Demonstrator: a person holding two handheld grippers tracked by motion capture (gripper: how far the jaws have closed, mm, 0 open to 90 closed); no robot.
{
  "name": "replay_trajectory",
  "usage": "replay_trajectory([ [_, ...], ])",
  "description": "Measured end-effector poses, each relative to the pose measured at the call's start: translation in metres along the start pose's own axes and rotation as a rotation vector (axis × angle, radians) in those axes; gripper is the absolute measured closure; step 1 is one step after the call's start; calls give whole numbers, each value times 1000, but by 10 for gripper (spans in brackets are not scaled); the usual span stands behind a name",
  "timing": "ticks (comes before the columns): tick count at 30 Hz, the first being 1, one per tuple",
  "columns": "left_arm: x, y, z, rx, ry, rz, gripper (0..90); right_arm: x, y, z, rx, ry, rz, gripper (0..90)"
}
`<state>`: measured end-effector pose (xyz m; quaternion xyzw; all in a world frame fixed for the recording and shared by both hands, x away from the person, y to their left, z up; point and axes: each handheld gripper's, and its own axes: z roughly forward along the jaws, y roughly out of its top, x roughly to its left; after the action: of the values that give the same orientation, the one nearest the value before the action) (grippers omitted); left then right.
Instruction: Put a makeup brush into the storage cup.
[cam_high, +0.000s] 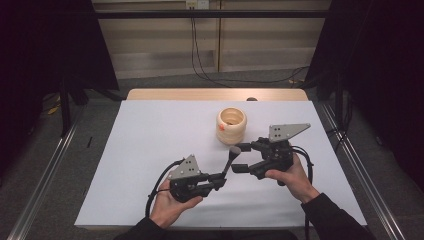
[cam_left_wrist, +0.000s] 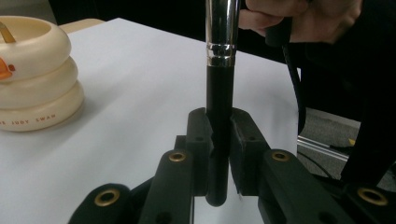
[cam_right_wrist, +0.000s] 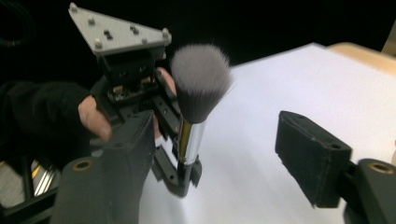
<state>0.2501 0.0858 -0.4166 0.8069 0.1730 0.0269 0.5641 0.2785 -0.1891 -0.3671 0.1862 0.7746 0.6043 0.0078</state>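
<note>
A makeup brush (cam_high: 230, 160) with a black handle (cam_left_wrist: 219, 112), silver ferrule and grey bristle head (cam_right_wrist: 201, 79) stands tilted upward above the white table. My left gripper (cam_high: 221, 179) is shut on the lower end of the handle, pads pressed on both sides in the left gripper view (cam_left_wrist: 219, 140). My right gripper (cam_high: 242, 157) stands open just right of the bristle head, pointing left at it. In the right gripper view its jaws (cam_right_wrist: 219, 149) are wide apart and the brush stands just beyond them, untouched. The left gripper (cam_right_wrist: 182, 179) and the hand holding it face this camera.
A cream ringed holder (cam_high: 231, 126) with an orange mark stands behind the grippers, also at the left edge (cam_left_wrist: 32, 74) of the left gripper view. White sheet (cam_high: 150, 150) covers the table; a wooden strip (cam_high: 175, 94) shows at its far edge. Cables trail from both grippers.
</note>
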Motion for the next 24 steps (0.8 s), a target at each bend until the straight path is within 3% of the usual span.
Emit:
replay_trajectory([
  [5,0,1,-2,-18,38,7,796,4,-3,1,-70,-9,-34,370],
  [9,-1,1,-2,-30,38,0,796,6,-5,2,-112,-31,-35,402],
  [16,-1,0,0,-23,29,4,796,8,-8,8,-125,-21,-29,467],
  [24,-1,0,0,-24,29,1,796,7,-9,14,-107,-8,-20,668],
])
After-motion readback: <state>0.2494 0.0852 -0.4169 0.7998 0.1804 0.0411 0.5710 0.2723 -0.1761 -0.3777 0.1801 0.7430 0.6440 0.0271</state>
